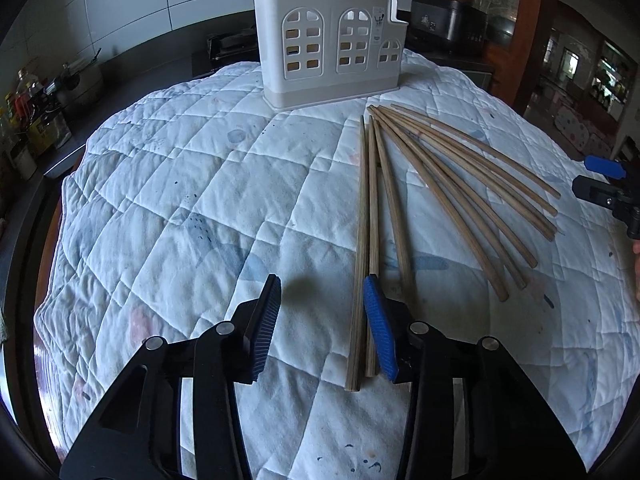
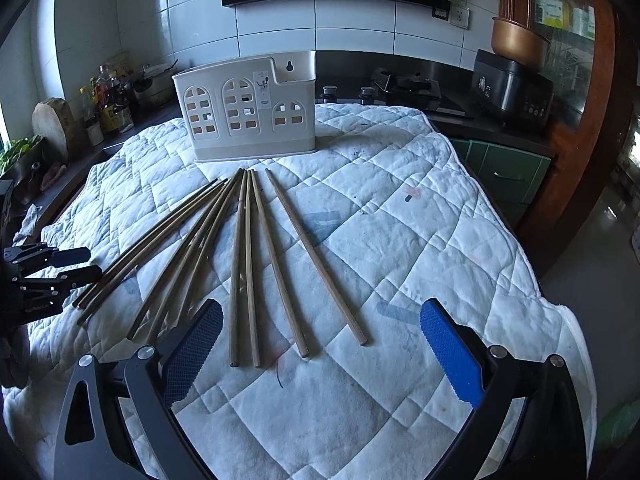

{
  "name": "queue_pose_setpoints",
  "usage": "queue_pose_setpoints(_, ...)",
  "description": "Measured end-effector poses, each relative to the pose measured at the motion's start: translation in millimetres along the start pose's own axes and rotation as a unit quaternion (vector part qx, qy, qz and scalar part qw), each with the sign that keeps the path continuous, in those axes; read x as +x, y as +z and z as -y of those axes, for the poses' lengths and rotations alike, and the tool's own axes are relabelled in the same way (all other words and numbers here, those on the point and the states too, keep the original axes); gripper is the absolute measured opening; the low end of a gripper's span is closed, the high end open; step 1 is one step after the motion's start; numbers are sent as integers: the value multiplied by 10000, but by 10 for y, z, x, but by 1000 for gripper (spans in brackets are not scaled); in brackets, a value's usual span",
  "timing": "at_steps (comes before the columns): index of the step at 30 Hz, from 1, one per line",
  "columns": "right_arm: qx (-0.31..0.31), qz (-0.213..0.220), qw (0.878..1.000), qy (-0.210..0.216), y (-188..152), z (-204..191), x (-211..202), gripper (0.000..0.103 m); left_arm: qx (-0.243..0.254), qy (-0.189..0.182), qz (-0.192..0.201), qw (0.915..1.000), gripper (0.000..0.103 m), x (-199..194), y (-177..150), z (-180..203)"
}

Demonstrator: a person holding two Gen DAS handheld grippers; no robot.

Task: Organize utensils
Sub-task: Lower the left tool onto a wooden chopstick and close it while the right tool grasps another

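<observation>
The chopsticks (image 2: 248, 264) fan out mid-desk before the holder (image 2: 248, 108) at the far edge; neither the left gripper (image 1: 322, 300) nor the wider-spread right gripper (image 2: 320, 320) grasps anything, so shifting the left one squarely astride one stick should help.

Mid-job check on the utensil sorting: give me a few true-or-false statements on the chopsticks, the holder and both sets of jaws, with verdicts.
1. All the chopsticks lie flat on the quilt. True.
2. The white holder has tipped onto its side. False: it stands upright at the far end of the quilt.
3. The jaws of the right gripper stand wide open with nothing clamped. True.
4. The left gripper already lifts a chopstick. False: its jaws are open, and the chopsticks nearest them rest on the quilt.
5. Some chopsticks stand inside the holder. False: none shows above its rim or through its cutouts.
</observation>
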State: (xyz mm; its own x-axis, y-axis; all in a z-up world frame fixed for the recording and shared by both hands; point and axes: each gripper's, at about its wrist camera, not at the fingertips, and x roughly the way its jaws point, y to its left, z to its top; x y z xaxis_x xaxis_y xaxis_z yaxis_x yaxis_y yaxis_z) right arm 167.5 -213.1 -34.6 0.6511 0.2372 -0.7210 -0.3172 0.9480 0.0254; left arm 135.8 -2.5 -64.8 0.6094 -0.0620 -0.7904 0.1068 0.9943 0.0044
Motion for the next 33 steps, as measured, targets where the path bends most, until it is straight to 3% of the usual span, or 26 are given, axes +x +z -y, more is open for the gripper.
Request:
queue_pose_setpoints(7, -108, 8, 9999, 7, 43, 31, 33, 96, 259, 143, -7, 9996, 42, 19, 36, 44)
queue_pose_setpoints(10, -169, -8, 9999, 1, 52, 46, 50, 96, 419, 161, -7, 9990, 37, 15, 47, 99)
queue_pose_setpoints(18, -298, -152, 9994, 41, 17, 81, 169, 95, 455, 157, 19, 9988, 34, 58, 41, 95)
queue_pose_setpoints(21, -282, -252, 9992, 136, 7, 121, 234, 82, 575, 401, 22, 9975, 34, 114, 41, 146)
queue_pose_setpoints(24, -267, -360, 9989, 121, -1, 175, 317, 76, 431, 347, 1, 9985, 34, 113, 57, 115)
queue_pose_setpoints(33, -298, -536, 9977, 296, 28, 214, 491, 44, -219, 292, -6, 9993, 34, 118, 58, 0)
